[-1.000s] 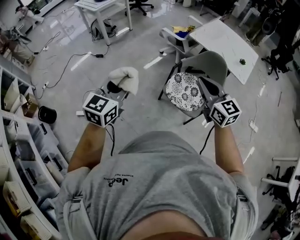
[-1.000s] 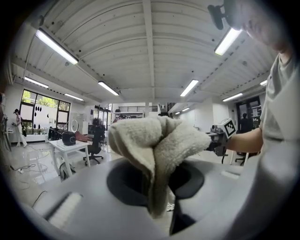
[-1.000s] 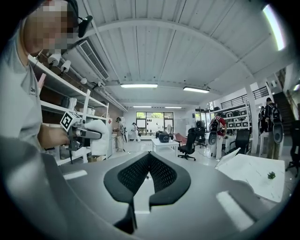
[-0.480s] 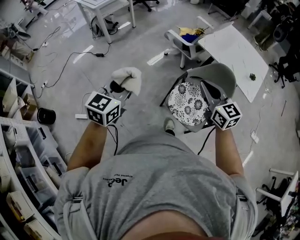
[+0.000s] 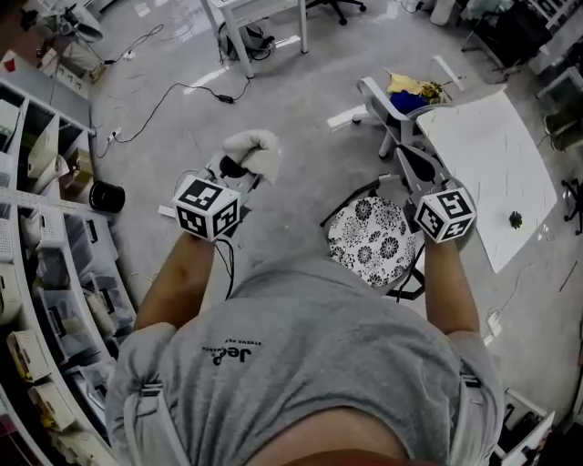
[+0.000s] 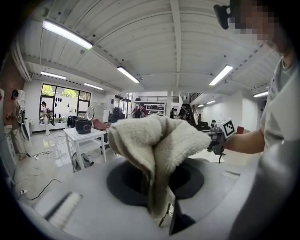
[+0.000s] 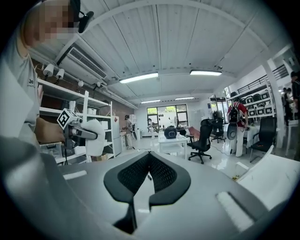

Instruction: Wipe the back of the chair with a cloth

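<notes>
In the head view my left gripper (image 5: 239,168) is shut on a cream fluffy cloth (image 5: 254,151), held above bare floor left of the chair. The cloth (image 6: 157,143) bulges up out of the jaws in the left gripper view. The chair's floral seat cushion (image 5: 368,238) lies just below and left of my right gripper (image 5: 407,169). Its back is largely hidden under that gripper and forearm. My right gripper (image 7: 149,155) is shut with nothing in it. Each gripper view shows the other gripper off to the side: the right one (image 6: 220,136), the left one (image 7: 84,135).
Storage shelves (image 5: 36,273) line the left side. Cables (image 5: 168,96) trail over the grey floor, near a black round object (image 5: 107,196). A second chair (image 5: 398,98) holds yellow and blue items. A white table (image 5: 487,155) stands right of the chair; a white desk (image 5: 264,11) stands far off.
The person has stepped forward, so the chair now lies closer under the body and the right gripper. Both grippers keep their pose; the cloth stays held.
</notes>
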`<action>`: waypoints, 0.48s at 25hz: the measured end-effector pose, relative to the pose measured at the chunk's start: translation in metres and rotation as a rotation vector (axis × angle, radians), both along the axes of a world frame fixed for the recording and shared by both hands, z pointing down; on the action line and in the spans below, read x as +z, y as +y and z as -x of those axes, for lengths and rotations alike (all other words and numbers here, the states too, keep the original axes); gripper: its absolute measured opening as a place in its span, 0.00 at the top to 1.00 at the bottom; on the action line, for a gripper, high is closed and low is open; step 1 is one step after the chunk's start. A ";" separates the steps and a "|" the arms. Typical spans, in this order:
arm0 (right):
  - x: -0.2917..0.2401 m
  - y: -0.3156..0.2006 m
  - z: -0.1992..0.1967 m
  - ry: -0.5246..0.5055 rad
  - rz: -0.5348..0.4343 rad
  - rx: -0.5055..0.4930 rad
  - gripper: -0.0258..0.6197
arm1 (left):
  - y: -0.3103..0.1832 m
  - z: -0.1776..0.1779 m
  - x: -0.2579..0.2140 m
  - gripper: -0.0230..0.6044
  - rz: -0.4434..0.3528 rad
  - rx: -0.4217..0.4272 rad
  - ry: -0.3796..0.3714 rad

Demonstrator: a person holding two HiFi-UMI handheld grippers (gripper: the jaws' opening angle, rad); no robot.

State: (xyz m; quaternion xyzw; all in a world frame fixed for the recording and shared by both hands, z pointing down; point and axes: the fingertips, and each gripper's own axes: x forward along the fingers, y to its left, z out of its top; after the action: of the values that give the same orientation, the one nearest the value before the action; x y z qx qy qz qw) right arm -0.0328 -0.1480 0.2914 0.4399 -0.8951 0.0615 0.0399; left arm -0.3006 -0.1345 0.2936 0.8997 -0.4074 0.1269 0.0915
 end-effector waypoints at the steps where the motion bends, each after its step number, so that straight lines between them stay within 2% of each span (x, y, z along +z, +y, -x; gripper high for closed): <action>1: 0.002 -0.009 0.002 -0.002 0.000 -0.002 0.95 | -0.008 0.001 0.003 0.73 0.007 -0.001 -0.008; 4: 0.012 -0.032 0.003 -0.002 0.005 0.027 0.95 | -0.036 0.002 0.015 0.73 0.019 0.022 -0.023; 9: 0.032 -0.044 -0.005 0.002 0.038 0.186 0.95 | -0.080 -0.013 0.040 0.73 0.056 0.164 -0.056; 12: 0.047 -0.029 -0.036 0.004 0.061 0.306 0.95 | -0.091 -0.057 0.058 0.73 0.069 0.287 -0.081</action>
State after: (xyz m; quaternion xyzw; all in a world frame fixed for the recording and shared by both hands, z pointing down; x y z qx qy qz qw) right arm 0.0032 -0.1768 0.3384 0.5696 -0.8153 0.0934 0.0450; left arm -0.2432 -0.2253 0.3514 0.9392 -0.2734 0.1887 0.0870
